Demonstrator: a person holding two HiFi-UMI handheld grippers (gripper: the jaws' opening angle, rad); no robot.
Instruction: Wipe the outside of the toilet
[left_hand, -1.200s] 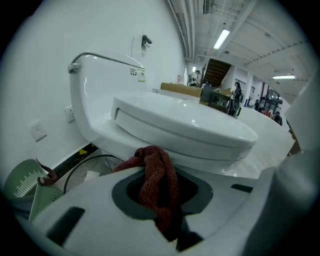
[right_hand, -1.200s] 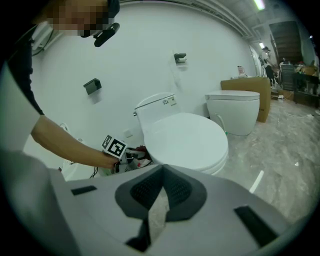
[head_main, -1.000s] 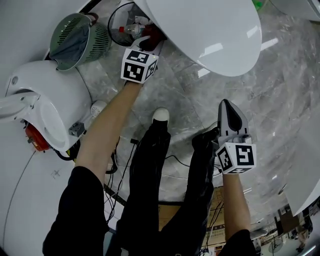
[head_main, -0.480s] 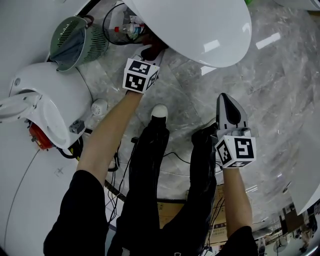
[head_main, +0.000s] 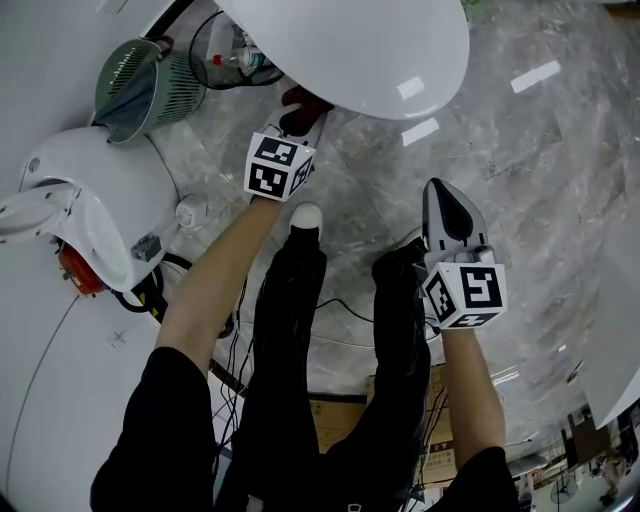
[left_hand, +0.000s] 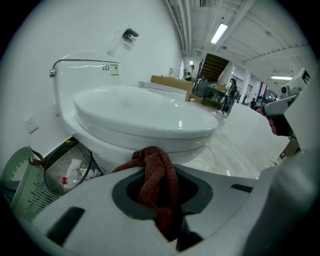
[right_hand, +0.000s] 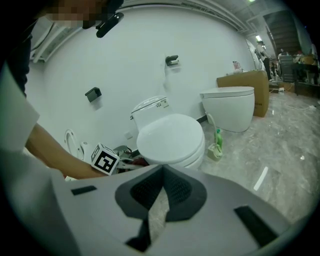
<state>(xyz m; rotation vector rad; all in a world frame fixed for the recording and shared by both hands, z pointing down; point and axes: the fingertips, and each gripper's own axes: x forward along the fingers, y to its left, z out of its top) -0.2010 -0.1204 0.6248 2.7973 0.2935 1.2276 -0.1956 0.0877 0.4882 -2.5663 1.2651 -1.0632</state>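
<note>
Right gripper (head_main: 441, 195): held low beside the person's leg, jaws closed together on nothing.
Left gripper (left_hand: 160, 200): clamped on a rust-red cloth (left_hand: 157, 175), which hangs bunched over the jaws.
Change: over the last second the left gripper draws slightly back from the bowl's rim, towards the person's shoe (head_main: 305, 215).
Meaning: likely a wiping stroke along the bowl's side, with most of the outside left to do.
Toilet (left_hand: 145, 112): white, lid down, just beyond the cloth; contact cannot be told.
Beyond: wire bin (left_hand: 67, 170) and green basket (left_hand: 20, 185) by the base.
</note>
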